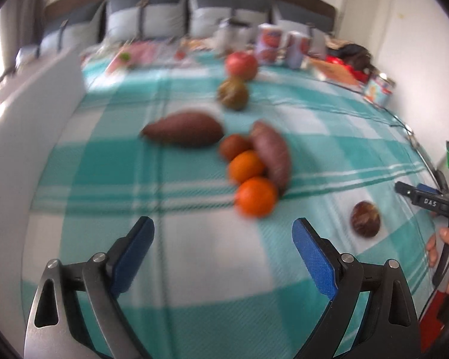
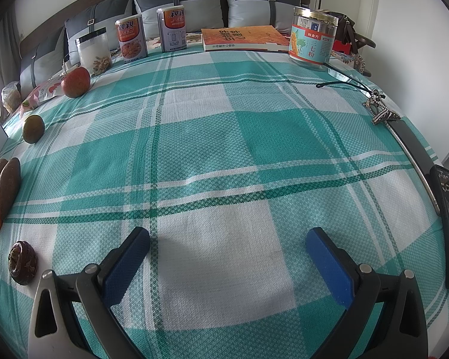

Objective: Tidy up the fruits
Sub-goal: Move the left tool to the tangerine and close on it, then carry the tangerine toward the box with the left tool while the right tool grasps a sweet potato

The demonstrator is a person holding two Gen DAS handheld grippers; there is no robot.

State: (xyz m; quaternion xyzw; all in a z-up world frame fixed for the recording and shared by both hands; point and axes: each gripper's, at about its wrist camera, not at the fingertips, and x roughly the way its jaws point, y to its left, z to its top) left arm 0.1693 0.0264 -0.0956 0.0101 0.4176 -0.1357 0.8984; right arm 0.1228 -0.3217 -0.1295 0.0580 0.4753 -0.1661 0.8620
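Here we hold the left hand-held gripper (image 1: 223, 233) spread wide and empty above the checked cloth (image 1: 194, 263), just short of two oranges (image 1: 256, 197) touching a sweet potato (image 1: 271, 152). Our right hand-held gripper (image 2: 227, 243) is equally spread, the fruits well off to its left.

Both tools matched: the left gripper (image 1: 223, 233) and right gripper (image 2: 227, 243) wore textured blue pads on black arms with silver rivets and grey triangular-cutout plates. The bare-skinned right hand (image 1: 447, 251) (partly visible) showed beside a black cable.
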